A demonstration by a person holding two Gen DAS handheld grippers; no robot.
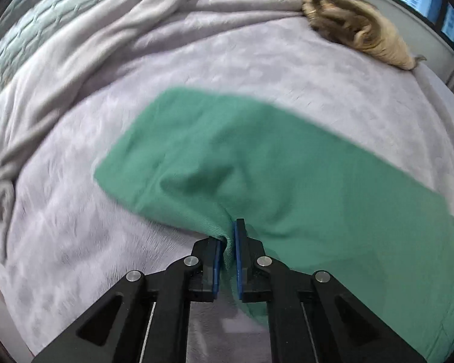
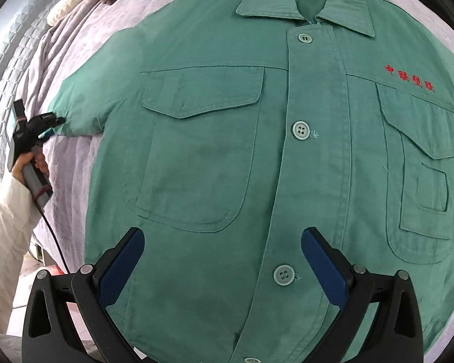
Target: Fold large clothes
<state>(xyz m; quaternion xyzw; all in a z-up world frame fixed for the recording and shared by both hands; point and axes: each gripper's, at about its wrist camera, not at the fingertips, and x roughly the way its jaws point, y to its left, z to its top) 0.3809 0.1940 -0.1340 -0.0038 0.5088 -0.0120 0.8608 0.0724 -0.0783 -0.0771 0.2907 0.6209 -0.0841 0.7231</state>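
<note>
We see the jacket (image 2: 215,163) lying front-up on the bed (image 2: 75,69), collar at the far side, its sleeve (image 1: 257,157) stretched out to the left where our left tool (image 1: 227,242) pinches its edge, our right tool (image 2: 222,260) spread above the front, and a bundle (image 1: 354,27) lying at the bed's far edge.

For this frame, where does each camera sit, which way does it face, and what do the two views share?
Left wrist: on the left gripper, looking along the sleeve it pinches, across the bed.
Right wrist: on the open right gripper, looking down at the jacket front; the person's left hand shows.
Shared: jacket, bed, left gripper.
</note>
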